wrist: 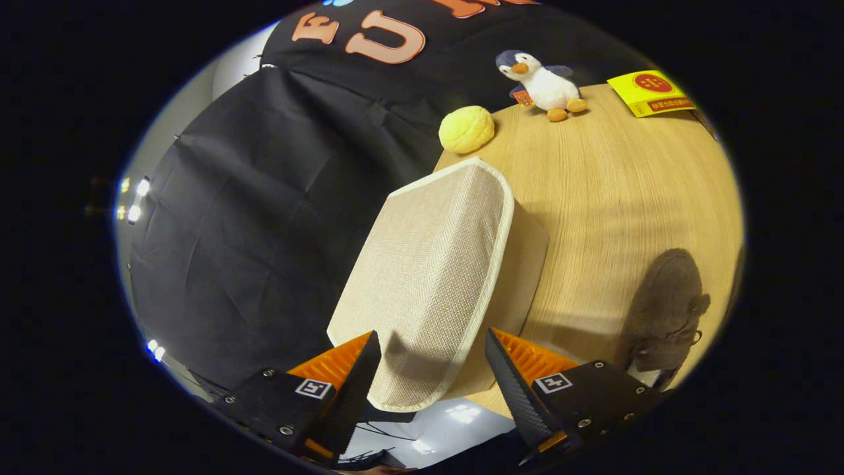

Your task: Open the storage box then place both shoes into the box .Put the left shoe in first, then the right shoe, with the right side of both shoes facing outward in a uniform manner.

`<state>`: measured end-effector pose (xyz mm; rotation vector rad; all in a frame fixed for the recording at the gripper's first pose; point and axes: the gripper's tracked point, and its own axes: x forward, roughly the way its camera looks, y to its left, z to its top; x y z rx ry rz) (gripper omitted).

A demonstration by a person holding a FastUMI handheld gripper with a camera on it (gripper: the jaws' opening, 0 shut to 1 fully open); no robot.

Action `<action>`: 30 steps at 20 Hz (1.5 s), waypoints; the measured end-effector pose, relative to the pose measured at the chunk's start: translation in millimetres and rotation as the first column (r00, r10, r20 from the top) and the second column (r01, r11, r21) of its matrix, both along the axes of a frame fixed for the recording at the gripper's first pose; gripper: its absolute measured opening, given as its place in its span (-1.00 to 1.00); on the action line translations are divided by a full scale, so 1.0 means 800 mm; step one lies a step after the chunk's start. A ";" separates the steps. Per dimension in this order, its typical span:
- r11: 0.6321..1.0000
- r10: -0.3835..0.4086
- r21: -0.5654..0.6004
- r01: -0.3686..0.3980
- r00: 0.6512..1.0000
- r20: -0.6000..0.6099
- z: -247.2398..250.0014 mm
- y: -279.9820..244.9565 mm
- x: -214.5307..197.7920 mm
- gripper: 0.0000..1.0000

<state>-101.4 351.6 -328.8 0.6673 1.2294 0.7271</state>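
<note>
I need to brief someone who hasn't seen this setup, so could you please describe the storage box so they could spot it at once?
Start from the wooden table; the storage box sits at its near corner, its near end between the open gripper fingers. Unlike the yellow bun-shaped toy and plush penguin beyond it, it is a large beige woven-fabric box with pale trim, its lid closed.

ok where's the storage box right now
In the gripper view the storage box sits at the wooden table's near corner, just ahead of the open gripper.
</note>
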 end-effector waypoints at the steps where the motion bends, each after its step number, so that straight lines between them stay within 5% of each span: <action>1: 1.000 -0.011 0.014 0.011 1.000 -0.011 0.003 0.005 0.001 0.91; 6: 0.996 -0.040 0.084 0.041 0.999 -0.020 0.040 -0.003 0.009 0.76; 15: 0.980 -0.043 0.194 0.032 0.998 0.050 0.148 0.023 0.029 -0.15; 21: 0.973 -0.032 0.230 0.009 0.995 0.095 0.220 0.089 0.043 -0.46; 30: 0.971 -0.002 0.236 -0.018 0.997 0.081 0.240 0.240 0.047 -0.55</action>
